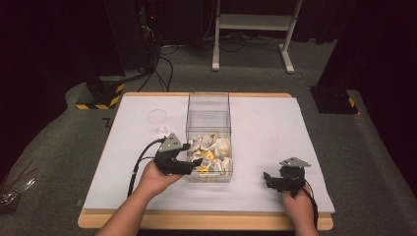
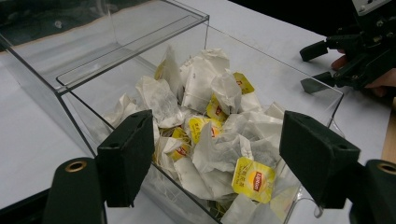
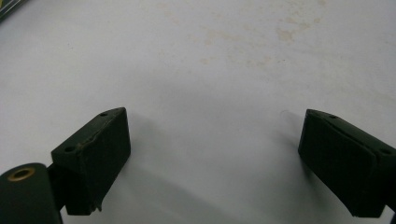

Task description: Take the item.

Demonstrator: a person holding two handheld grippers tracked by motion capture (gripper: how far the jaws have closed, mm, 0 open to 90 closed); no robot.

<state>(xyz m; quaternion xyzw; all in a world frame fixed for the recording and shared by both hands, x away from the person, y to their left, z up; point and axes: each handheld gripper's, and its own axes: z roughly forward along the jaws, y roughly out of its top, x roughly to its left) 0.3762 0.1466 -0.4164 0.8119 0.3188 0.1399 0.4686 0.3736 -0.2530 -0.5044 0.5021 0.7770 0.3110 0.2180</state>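
High view: I see the left tool (image 1: pixel 193 163) at the near left edge of the clear box (image 1: pixel 208 105); the right tool (image 1: pixel 269 180) sits well right of the box on the worktop (image 1: pixel 275 128).

Left gripper view: jaws wide, poised over the tea bags (image 2: pixel 210 126) in the box (image 2: pixel 70 60).

Right gripper view: jaws wide over bare worktop (image 3: pixel 210 70).

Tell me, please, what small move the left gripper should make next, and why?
Probably lower the left gripper into the clear box onto a tea bag: its jaws stand open and empty just above the pile, straddling the near bags.
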